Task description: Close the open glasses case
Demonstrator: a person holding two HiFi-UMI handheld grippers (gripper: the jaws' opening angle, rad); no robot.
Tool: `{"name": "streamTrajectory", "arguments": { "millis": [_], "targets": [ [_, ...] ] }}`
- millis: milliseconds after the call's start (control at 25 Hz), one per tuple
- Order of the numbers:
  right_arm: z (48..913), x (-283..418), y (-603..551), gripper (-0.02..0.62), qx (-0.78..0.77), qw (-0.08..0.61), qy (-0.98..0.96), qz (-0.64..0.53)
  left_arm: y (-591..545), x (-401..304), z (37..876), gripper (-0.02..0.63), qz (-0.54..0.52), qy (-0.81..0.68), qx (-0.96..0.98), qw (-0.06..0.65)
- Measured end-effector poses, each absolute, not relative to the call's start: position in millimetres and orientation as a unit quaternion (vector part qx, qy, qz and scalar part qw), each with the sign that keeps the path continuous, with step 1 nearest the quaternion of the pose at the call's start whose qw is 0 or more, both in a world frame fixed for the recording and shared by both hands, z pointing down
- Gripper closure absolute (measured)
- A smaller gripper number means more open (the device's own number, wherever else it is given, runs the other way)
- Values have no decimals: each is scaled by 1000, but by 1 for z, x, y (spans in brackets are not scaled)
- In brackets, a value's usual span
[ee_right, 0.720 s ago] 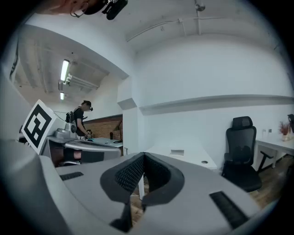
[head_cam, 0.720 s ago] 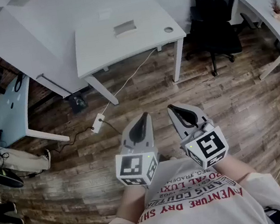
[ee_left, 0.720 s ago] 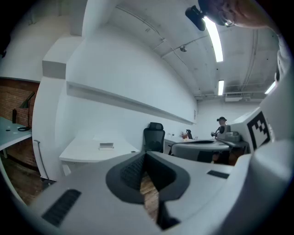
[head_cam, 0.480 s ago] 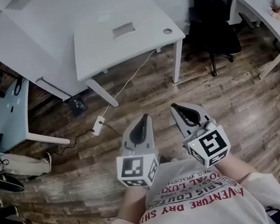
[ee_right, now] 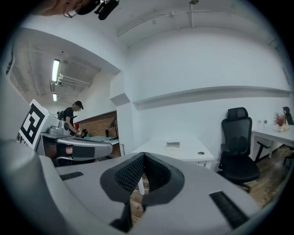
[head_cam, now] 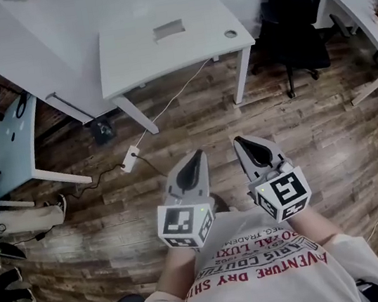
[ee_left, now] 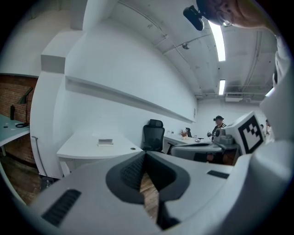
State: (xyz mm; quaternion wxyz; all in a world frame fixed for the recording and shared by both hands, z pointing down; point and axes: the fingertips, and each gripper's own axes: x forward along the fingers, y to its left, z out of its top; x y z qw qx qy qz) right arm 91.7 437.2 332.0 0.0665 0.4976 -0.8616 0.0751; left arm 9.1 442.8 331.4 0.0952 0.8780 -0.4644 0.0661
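Task not started. My left gripper (head_cam: 194, 157) and right gripper (head_cam: 242, 142), lower centre, were both closed and empty. The case (head_cam: 168, 30), probably that small box, sat on the tabletop (head_cam: 131, 56) upper centre, well apart.

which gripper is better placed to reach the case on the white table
Left, marginally. Both are shut, empty and far from the table; the left gripper lines up with the case, the right gripper sits further aside.

Grey left gripper (head_cam: 196, 155), right gripper (head_cam: 238, 141); white printed shirt (head_cam: 265, 273).
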Motion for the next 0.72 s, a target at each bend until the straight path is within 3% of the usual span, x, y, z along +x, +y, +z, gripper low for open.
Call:
{"name": "streamTrajectory", "arguments": {
  "millis": [720],
  "targets": [
    [359, 78, 270, 583, 497, 91, -851, 145, 258, -24, 346, 601, 68, -469, 871, 129]
  ]
}}
